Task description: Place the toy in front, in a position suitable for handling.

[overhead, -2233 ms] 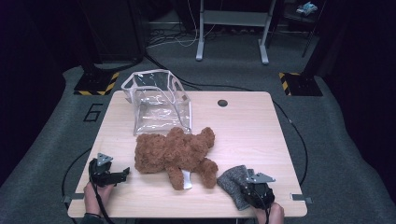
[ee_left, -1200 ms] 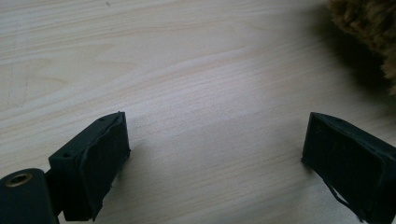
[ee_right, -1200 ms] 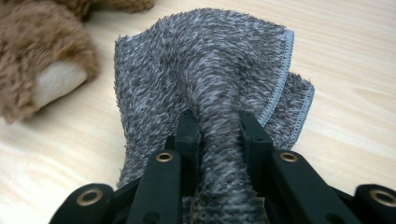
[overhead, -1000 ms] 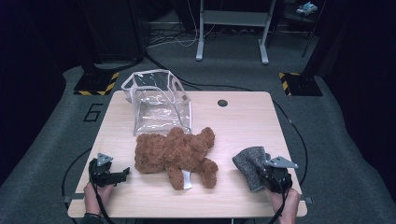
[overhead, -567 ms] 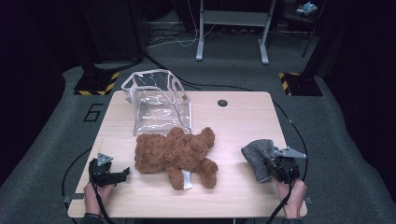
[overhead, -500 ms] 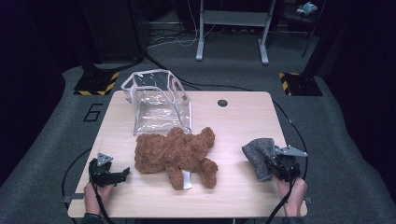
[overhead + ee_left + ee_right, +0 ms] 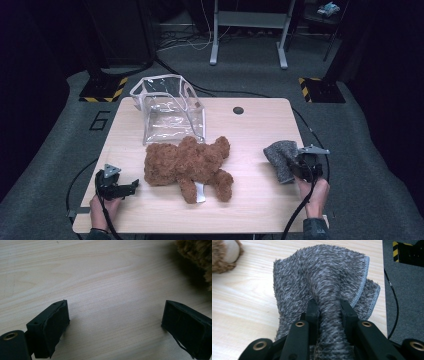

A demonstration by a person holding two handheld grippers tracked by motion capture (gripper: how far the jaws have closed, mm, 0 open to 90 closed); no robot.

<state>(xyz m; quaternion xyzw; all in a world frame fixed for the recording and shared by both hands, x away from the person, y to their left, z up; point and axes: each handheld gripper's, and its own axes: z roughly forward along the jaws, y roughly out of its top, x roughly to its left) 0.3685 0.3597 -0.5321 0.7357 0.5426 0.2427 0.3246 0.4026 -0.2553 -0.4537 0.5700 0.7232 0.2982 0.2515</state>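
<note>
A grey fuzzy cloth (image 7: 281,157) lies bunched at the table's right side, and my right gripper (image 7: 296,166) is shut on a fold of it. In the right gripper view the two black jaws pinch a ridge of the cloth (image 7: 329,285), whose stitched hem hangs over the table's edge. A brown teddy bear (image 7: 187,162) lies in the middle of the table; its fur (image 7: 197,255) shows at the top right of the left gripper view. My left gripper (image 7: 131,186) rests open at the front left, nothing between its pads (image 7: 56,326).
A clear plastic bag (image 7: 170,107) stands open behind the bear. A round dark hole (image 7: 238,110) marks the table's back. The table's right edge (image 7: 312,165) runs just beside the right gripper, with grey carpet and cables (image 7: 393,292) beyond.
My right gripper has carried the grey cloth from beside the bear's leg out toward the table's right edge. The left gripper and the bear have stayed put.
</note>
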